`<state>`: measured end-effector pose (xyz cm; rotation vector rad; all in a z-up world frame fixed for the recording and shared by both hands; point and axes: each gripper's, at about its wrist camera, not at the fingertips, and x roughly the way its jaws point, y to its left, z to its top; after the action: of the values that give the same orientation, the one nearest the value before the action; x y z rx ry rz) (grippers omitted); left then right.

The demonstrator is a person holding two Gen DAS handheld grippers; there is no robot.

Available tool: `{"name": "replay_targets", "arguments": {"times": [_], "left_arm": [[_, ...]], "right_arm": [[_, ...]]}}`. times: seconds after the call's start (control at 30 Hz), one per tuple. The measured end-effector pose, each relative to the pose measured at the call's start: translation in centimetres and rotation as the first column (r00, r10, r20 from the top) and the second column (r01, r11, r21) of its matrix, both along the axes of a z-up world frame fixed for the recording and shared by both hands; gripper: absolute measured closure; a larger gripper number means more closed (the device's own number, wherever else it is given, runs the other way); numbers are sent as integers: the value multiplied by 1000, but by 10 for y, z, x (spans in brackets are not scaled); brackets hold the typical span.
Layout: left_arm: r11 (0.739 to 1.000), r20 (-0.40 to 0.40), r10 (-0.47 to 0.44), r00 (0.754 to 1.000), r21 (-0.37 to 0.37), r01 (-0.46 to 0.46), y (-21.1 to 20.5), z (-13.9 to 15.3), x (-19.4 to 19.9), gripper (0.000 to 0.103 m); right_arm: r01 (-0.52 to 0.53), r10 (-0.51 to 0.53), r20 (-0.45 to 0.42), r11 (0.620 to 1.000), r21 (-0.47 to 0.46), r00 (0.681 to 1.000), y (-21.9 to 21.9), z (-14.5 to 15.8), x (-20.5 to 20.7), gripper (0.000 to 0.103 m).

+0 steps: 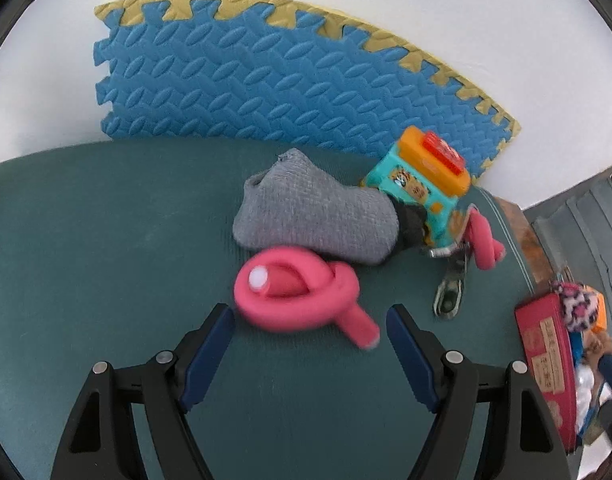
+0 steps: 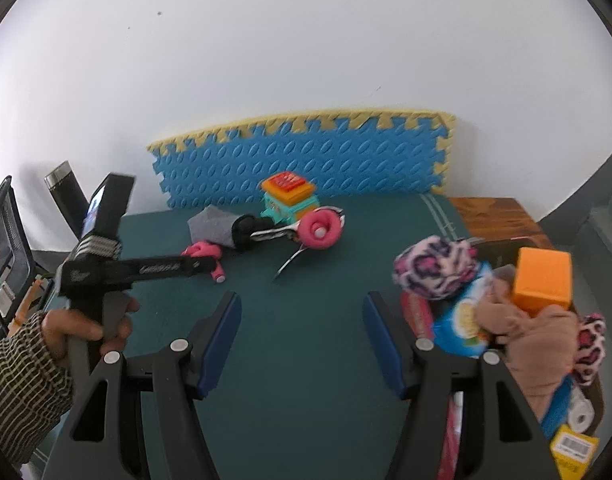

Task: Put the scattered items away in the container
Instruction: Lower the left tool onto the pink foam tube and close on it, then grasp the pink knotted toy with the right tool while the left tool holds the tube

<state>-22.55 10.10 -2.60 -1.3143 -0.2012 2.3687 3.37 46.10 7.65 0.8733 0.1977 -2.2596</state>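
Gray knit pouch (image 1: 318, 216) lies on its side mid-mat. Pink foam twist (image 1: 302, 300) just in front of pouch, touching. Teal/orange toy truck (image 1: 422, 184) right of pouch, w/ 2nd pink twist (image 1: 484, 240) & metal clippers (image 1: 450, 284) beside it. Red container (image 1: 546, 364) far right of pouch, already heaped w/ stuff.

A blue foam mat (image 2: 306, 164) leans against the white wall (image 2: 306, 48).
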Motion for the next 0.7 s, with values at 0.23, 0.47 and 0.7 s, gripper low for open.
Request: {"name": "replay_targets", "arguments": {"times": [0.23, 0.47, 0.7], "left_arm": [[999, -8, 31, 999, -15, -31, -3, 1, -2, 37], [996, 9, 78, 997, 36, -78, -32, 4, 14, 37], [992, 28, 95, 995, 77, -97, -58, 7, 28, 37]], "right_arm": [[-1, 0, 35, 1000, 10, 999, -10, -15, -14, 36], [-18, 23, 68, 997, -69, 997, -32, -10, -39, 36], [70, -55, 169, 994, -87, 984, -67, -27, -91, 37]]}}
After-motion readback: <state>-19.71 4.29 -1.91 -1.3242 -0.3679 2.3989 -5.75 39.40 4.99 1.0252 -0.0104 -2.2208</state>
